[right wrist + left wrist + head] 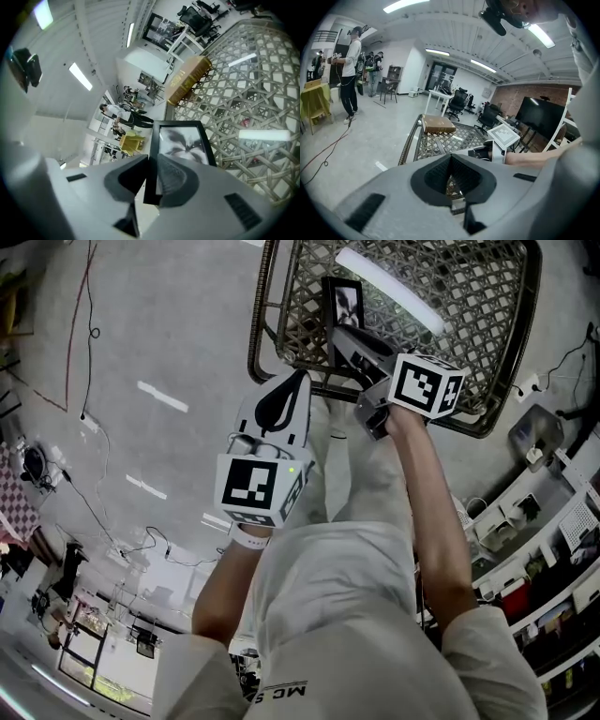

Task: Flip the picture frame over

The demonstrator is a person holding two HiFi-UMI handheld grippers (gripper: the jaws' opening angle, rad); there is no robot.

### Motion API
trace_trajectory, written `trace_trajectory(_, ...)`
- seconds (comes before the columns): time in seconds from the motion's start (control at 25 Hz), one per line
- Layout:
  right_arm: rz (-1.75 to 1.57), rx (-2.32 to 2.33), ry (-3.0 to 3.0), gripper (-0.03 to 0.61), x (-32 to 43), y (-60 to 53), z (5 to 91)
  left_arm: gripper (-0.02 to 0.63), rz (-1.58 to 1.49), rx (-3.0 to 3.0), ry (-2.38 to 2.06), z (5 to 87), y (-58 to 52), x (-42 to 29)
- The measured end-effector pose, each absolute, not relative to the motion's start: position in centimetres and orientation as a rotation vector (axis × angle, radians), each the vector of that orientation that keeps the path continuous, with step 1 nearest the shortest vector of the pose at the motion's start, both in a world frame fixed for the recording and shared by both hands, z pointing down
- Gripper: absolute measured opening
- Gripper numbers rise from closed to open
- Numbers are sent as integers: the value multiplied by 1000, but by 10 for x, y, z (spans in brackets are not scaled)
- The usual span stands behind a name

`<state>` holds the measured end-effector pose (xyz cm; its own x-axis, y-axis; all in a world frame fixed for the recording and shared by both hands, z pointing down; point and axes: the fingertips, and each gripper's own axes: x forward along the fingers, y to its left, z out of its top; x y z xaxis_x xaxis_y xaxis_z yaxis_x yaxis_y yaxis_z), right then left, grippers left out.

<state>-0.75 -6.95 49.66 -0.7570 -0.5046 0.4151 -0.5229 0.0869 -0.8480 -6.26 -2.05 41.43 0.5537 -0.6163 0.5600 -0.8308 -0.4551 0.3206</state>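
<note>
The picture frame [180, 140] is a slim black rectangle with flat, plain moulding. Under its smooth front is a black-and-white print of something leafy or petal-like. It is over the near part of the table [265, 315], tipped up with the print facing back toward the person. I cannot tell whether its lower edge touches the table top.

The right gripper [151, 161] is clamped on one long side of the frame, with the ribbed dark pads pressing the black moulding from both faces. Its body is matte grey plastic, with a white cube of square black markers [427, 383] behind the jaws.

The left gripper [451, 159] hangs just off the table's near edge with its jaws drawn together and nothing between them.

The table has a rounded dark metal rim and a woven lattice of pale strips under a glossy top that reflects a ceiling light. A thick brown book [437, 124] with a leathery cover lies flat at the far end, well apart from the frame.
</note>
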Motion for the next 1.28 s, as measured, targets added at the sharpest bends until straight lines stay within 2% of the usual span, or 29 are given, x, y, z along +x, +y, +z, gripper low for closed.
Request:
trace_trajectory(0.72,2404,675,-2466,75,23,-70,481,25,543,2244,-1101,418,-32,-21)
trace_trajectory(1.28,2445,697,-2512,77,55,-74,484,25,576,2268,-1033,425,-44,14)
